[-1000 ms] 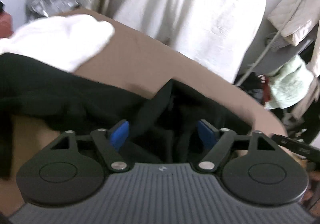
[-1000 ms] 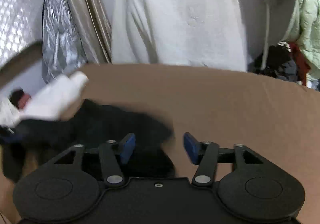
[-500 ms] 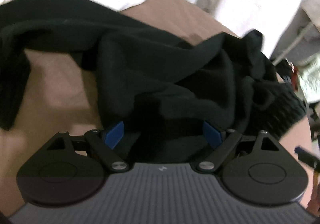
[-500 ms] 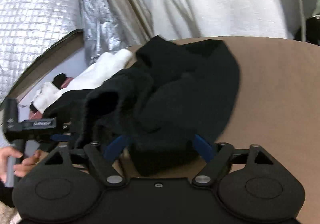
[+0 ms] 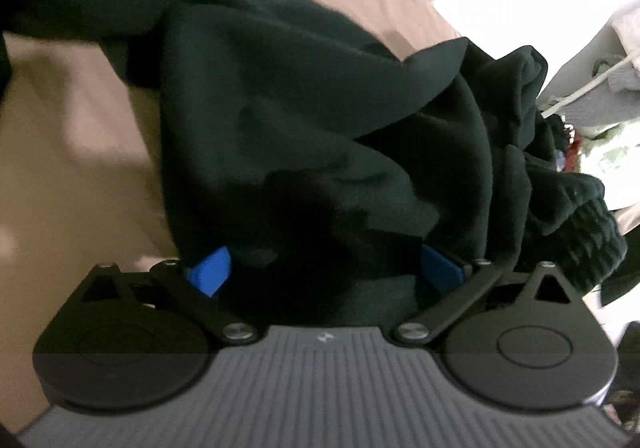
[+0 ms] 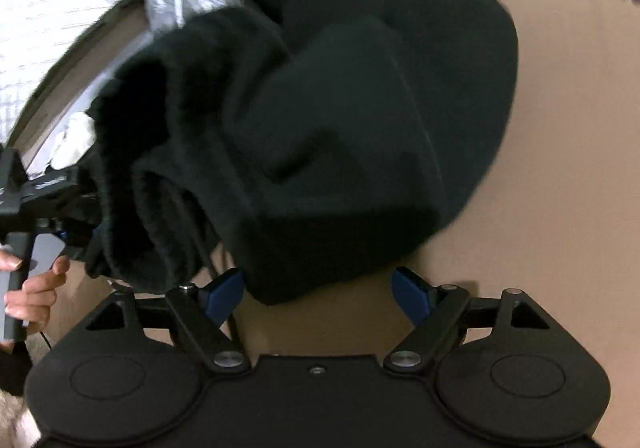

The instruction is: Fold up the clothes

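Opening wider, the left gripper (image 5: 326,268) straddles the black garment (image 5: 320,119) unclenched; right gripper (image 6: 318,288) released too, at the brown bed's (image 6: 560,127) near edge.

A black fleece garment (image 6: 340,127) lay bunched in thick, loose folds on the tan surface (image 6: 560,127). Its ribbed knit cuff (image 5: 592,240) hung at one end, and a rolled, fuzzy hem with a thin drawstring curled at the other, nothing laid flat.

No readable text, label, brand or number anywhere
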